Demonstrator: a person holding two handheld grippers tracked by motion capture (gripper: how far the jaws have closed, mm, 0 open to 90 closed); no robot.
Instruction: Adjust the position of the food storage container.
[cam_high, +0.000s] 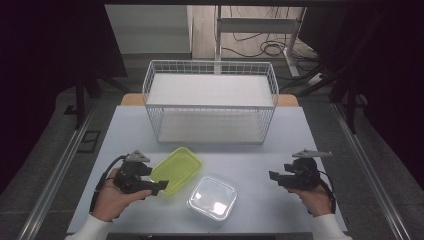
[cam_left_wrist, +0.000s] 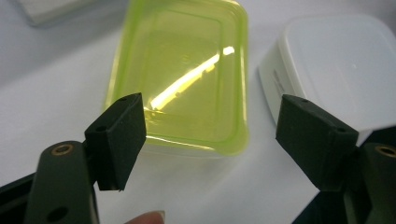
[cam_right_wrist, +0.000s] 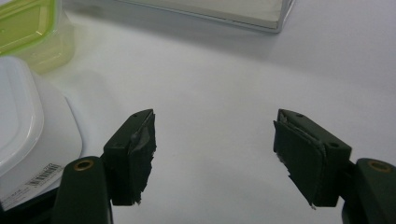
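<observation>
Though lidded, green container (cam_left_wrist: 180, 74), near surface's front-left beside clear container (cam_high: 212, 198): light, stiff, glossy, slippery plastic; grip rim's short edge. Left gripper (cam_left_wrist: 210, 135) and right gripper (cam_right_wrist: 215, 154) jaws apart, empty.

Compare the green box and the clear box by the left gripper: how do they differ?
The green box is yellow-green and oblong; the clear box is colourless and nearly square. The green box lies farther back, toward the wire basket; the clear box sits nearer the person. The open left gripper is lined up on the green box, the clear box off to its side. Both are lidded, see-through plastic and rest flat on the table.
</observation>
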